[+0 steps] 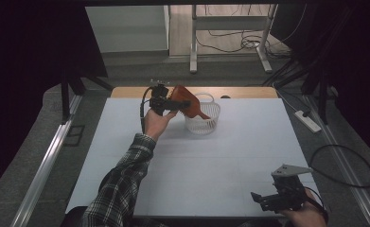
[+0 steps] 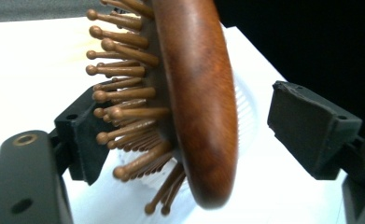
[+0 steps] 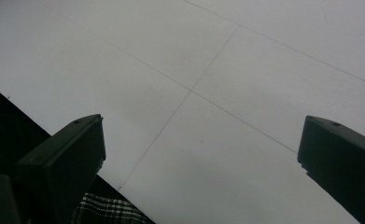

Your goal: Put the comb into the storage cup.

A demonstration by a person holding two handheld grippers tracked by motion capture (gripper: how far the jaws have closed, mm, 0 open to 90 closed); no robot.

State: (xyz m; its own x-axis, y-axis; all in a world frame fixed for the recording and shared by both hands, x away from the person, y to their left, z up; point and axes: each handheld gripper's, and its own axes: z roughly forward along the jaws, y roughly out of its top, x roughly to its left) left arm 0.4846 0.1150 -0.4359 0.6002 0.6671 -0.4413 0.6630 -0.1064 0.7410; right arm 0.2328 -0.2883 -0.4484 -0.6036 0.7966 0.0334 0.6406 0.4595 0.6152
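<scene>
A brown wooden hairbrush (image 1: 186,100) leans with its handle down inside a white plastic basket (image 1: 206,120) at the far middle of the table. My left gripper (image 1: 180,103) sits around the brush head. In the left gripper view the brush (image 2: 199,93) stands between the jaws. Its bristles point at the left pad (image 2: 84,140), and a gap separates its smooth back from the right pad (image 2: 306,126), so the gripper (image 2: 194,130) is open. The basket's ribs (image 2: 245,107) show behind the brush. My right gripper (image 1: 260,198) rests open over the near right table edge, its jaws (image 3: 201,154) holding nothing.
The white table top (image 1: 220,156) spreads wide between the two hands. A plaid sleeve (image 1: 126,179) crosses its near left. A power strip (image 1: 307,120) and cables lie off the right edge, with dark drapes on both sides.
</scene>
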